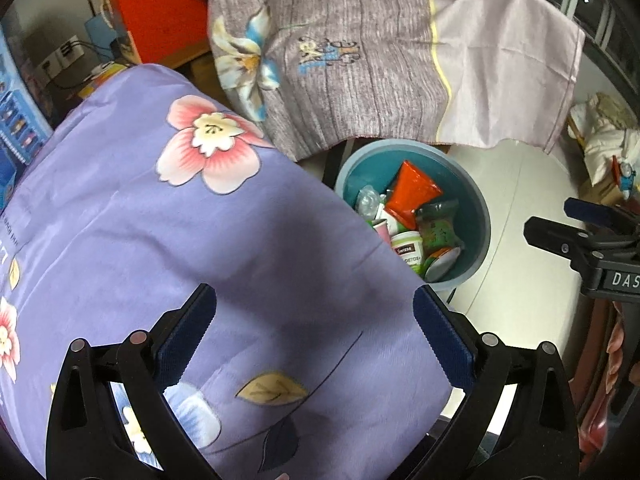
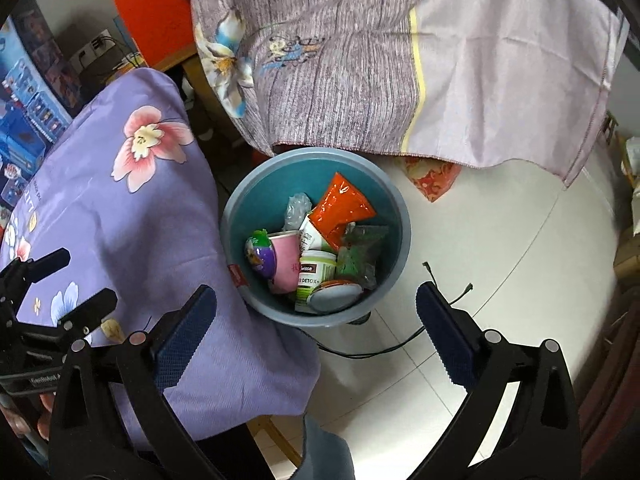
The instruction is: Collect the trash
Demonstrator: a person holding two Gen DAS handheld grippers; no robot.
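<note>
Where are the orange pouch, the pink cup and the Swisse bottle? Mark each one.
orange pouch [image 2: 342, 210], right wrist view, middle of its glossy face.
pink cup [image 2: 286, 258], right wrist view, its side wall.
Swisse bottle [image 2: 314, 274], right wrist view, on the label.

**Count of things in view**

1 teal bin [image 2: 240, 216], ahead of the right gripper [image 2: 316, 340] btwn its fingers. Inside, approx 8 pcs of trash: 1 orange pouch [image 2: 342, 206], 1 pink paper cup [image 2: 286, 258], 1 purple egg-shaped toy [image 2: 260, 256], 1 white-green supplement bottle [image 2: 314, 276], 1 green-printed wrapper [image 2: 362, 256], 1 clear crumpled plastic [image 2: 296, 210], 1 white carton [image 2: 312, 236], 1 round lid [image 2: 336, 298]. 2 floral cloths: purple one [image 2: 132, 208] to its left, grey-pink one [image 2: 400, 60] far ahead. 1 black cable [image 2: 384, 350] on floor. 2 grippers w/ 2 fingers each; left gripper [image 1: 314, 340].
</note>
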